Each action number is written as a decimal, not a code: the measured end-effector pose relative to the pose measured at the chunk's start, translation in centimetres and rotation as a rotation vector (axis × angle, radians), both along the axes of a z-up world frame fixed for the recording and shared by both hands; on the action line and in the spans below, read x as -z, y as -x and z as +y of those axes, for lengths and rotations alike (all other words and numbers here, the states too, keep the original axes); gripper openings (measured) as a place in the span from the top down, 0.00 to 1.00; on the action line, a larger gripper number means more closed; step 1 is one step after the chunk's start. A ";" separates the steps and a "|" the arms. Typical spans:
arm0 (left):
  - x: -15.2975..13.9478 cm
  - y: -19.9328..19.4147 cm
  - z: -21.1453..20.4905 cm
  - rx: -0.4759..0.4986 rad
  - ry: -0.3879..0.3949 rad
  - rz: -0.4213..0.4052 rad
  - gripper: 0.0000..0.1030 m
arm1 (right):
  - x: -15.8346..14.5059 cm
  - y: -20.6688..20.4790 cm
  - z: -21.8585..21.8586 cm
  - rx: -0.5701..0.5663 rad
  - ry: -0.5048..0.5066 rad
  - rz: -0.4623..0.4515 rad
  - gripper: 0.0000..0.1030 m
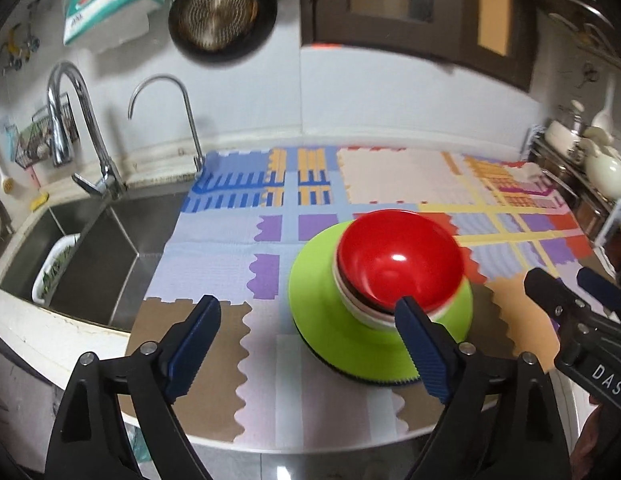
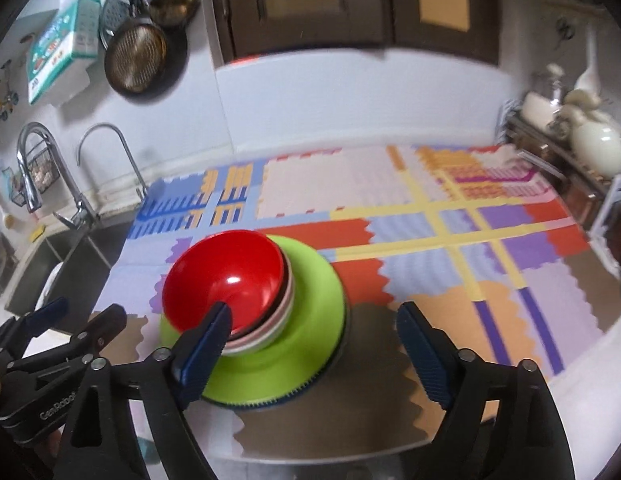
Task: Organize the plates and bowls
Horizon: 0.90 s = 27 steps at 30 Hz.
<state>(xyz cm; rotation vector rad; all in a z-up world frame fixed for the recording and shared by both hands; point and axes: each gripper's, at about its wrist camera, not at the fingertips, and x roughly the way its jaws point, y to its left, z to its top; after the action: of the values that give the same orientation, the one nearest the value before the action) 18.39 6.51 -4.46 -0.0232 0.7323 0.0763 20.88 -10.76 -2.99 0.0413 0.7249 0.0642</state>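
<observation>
On the patchwork-coloured foam mat [image 1: 230,240] beside the steel sink [image 1: 90,248], a glossy red plastic bowl [image 1: 398,258] tops a nest of pale bowls [image 1: 362,312], which sits on a lime-green round plate [image 1: 322,312] over darker plates. Both the left gripper [image 1: 306,344] and the right gripper [image 2: 314,348] stand wide apart, holding nothing, near the stack on either side. The stack looks finished, so a good exit likely means lifting both tongs clear without brushing the bowl rims, since the top bowl sits slightly off-centre and could slide.
</observation>
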 end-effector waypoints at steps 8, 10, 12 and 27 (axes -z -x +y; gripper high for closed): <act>-2.5 7.0 -1.6 0.032 -0.064 -0.125 0.02 | -2.2 7.8 -0.8 0.025 0.056 -0.150 0.09; -3.1 8.6 -2.0 0.038 -0.059 -0.153 0.02 | -2.7 9.8 -1.1 0.024 0.079 -0.183 0.09; -3.7 10.2 -2.4 0.032 -0.070 -0.186 0.01 | -3.1 11.4 -1.4 0.021 0.096 -0.202 0.07; -5.7 20.6 -5.5 -0.028 -0.089 -0.289 0.00 | -5.6 21.1 -4.8 0.010 0.073 -0.276 0.07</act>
<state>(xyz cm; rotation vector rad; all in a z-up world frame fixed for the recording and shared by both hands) -2.20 1.00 1.26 0.0395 0.4395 0.1296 -0.25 -15.55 2.65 -0.0336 0.4506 0.0328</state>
